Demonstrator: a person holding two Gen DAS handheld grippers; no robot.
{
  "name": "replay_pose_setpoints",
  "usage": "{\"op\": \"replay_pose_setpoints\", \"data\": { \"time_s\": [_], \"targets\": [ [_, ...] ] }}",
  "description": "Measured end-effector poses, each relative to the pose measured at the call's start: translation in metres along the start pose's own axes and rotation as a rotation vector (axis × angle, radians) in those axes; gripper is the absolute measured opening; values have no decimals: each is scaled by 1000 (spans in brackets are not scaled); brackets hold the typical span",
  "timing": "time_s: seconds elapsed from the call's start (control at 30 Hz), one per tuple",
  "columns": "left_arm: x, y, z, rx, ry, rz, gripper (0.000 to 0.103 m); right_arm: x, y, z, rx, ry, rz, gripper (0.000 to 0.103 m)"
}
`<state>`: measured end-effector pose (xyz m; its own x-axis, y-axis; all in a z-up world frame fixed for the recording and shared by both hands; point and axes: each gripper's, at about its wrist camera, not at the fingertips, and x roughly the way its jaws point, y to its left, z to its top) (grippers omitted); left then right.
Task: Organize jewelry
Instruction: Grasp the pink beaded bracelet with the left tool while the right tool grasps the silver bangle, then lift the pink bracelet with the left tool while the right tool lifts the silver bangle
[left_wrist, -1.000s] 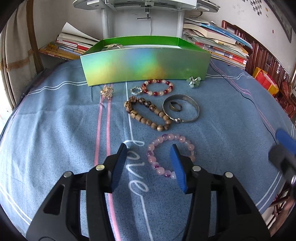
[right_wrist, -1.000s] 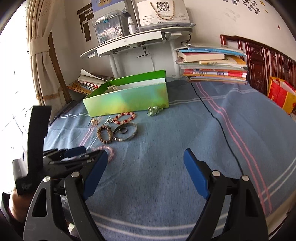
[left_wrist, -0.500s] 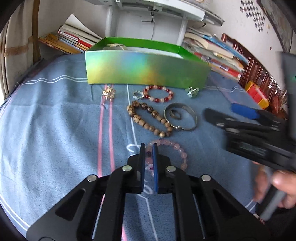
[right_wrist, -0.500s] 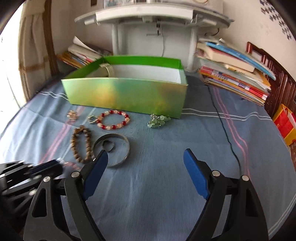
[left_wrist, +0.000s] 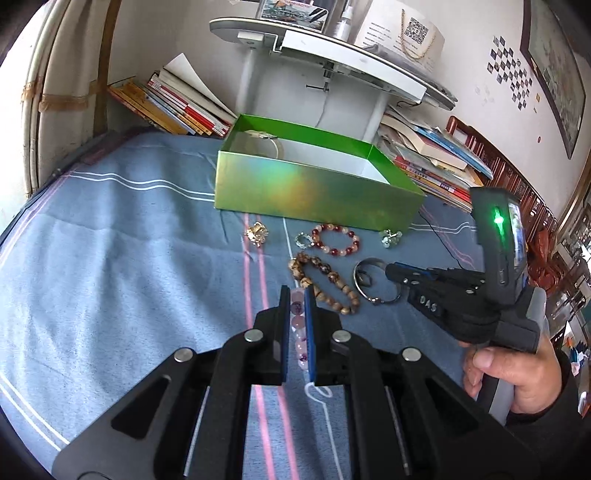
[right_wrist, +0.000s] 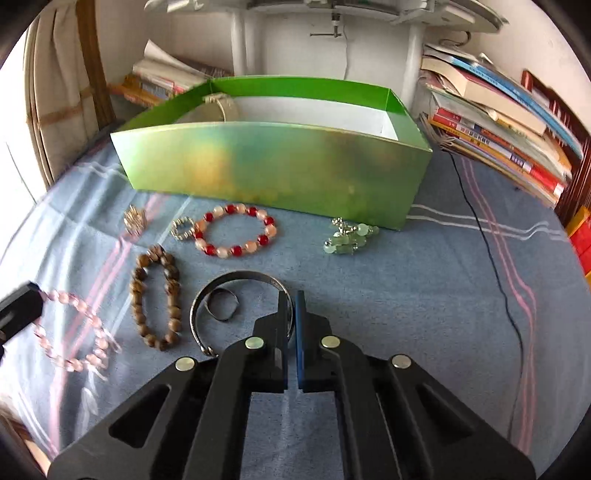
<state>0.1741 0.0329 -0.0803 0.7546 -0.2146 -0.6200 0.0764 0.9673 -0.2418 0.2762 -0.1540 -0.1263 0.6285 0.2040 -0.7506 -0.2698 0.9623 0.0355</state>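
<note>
My left gripper (left_wrist: 297, 291) is shut on a pink bead bracelet (left_wrist: 295, 325), whose beads run between the blue pads; in the right wrist view the bracelet (right_wrist: 74, 332) hangs from that gripper's tip (right_wrist: 18, 314) at the left. My right gripper (right_wrist: 292, 295) is shut on the right rim of a silver bangle (right_wrist: 236, 275) lying on the blue cloth, and its tip (left_wrist: 391, 269) also shows in the left wrist view. A small ring (right_wrist: 221, 308) lies inside the bangle. The open green box (left_wrist: 317, 195) stands behind, with a pale band (right_wrist: 221, 105) inside.
On the cloth lie a brown bead bracelet (right_wrist: 157, 302), a red-and-white bead bracelet (right_wrist: 236, 234), a gold brooch (right_wrist: 135, 219), a silver charm (right_wrist: 183, 228) and green earrings (right_wrist: 347, 238). Book stacks (right_wrist: 498, 122) flank a white stand. A black cable (right_wrist: 495, 258) crosses on the right.
The left gripper shut on the pink bracelet and lifted it slightly off the cloth. The right gripper swung in towards the jewelry and shut on the bangle's rim.
</note>
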Motion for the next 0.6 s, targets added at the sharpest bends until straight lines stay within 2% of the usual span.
{"op": "replay_pose_setpoints", "data": {
  "time_s": [0.17,0.27,0.43,0.6],
  "targets": [
    [-12,2,-1,-5,-31,-7,8,-49,-4,-4,70,-174,31,4],
    [-22,-1,-4,6,-43,-9,8,-80,-2,-18,84,-234,41,4],
    [-42,-11,-12,42,-63,-12,8,-120,4,-52,99,-306,24,4],
    [-53,-16,-25,60,-61,-19,8,-140,6,-79,116,-332,17,4]
  ]
}}
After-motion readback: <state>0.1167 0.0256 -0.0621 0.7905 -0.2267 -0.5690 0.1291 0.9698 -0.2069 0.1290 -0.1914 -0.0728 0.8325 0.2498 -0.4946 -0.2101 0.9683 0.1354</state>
